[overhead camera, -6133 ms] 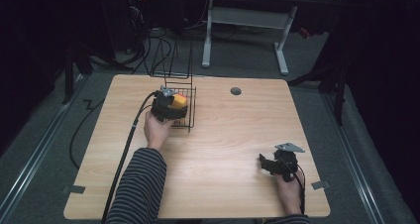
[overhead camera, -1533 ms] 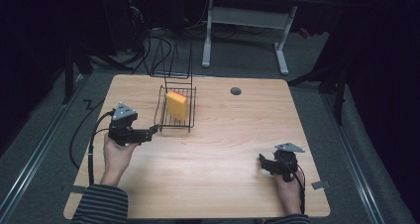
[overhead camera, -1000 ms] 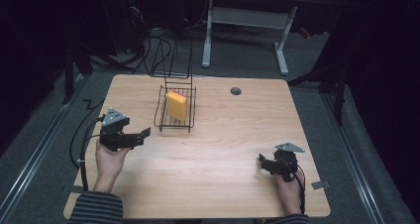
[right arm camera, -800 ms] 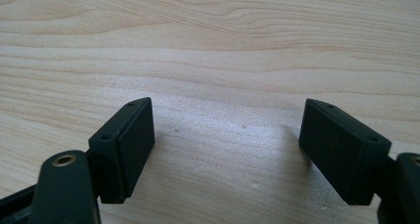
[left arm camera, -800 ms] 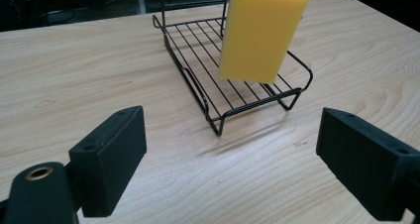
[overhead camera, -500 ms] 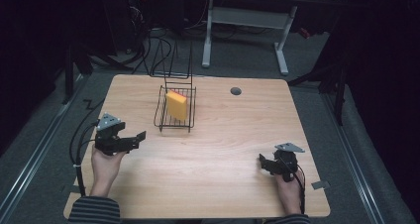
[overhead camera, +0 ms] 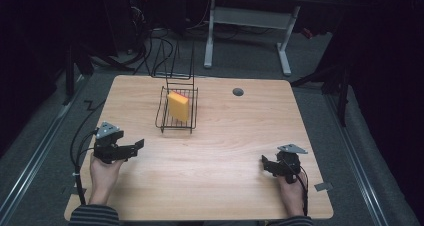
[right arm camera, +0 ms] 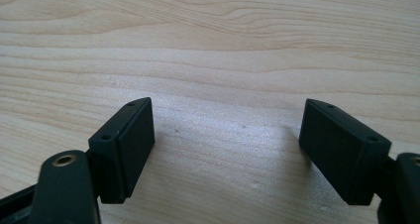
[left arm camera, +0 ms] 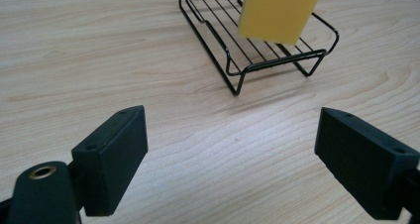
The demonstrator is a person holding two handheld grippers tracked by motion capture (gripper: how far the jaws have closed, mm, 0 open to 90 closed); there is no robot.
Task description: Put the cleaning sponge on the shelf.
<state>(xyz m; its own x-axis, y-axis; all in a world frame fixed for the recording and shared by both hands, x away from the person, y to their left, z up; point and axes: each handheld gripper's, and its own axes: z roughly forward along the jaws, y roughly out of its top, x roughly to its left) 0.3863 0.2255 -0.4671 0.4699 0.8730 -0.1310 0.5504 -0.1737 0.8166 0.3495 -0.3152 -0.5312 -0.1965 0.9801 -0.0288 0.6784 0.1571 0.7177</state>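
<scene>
The left tool [overhead camera: 136, 146] sits near the counter's [overhead camera: 225, 186] left edge, jaws apart with nothing between them after just closing a little. The yellow sponge [overhead camera: 178, 106] stands in the wire rack [overhead camera: 176, 126] toward the far edge, well apart from it. The right tool [overhead camera: 265, 163] rests open and empty near the front right corner.

A: What do I log for the left black two-jaw gripper [overhead camera: 139, 144]?

B: I note a grey three-cornered plate on top, a black cable trailing off, blocky matte pads [left arm camera: 113, 157] with small screw holes, and a brass-ringed hole.

A: The right black two-jaw gripper [overhead camera: 263, 161]?

B: Same build. Striped dark sleeves [overhead camera: 93, 215] at both wrists.
</scene>
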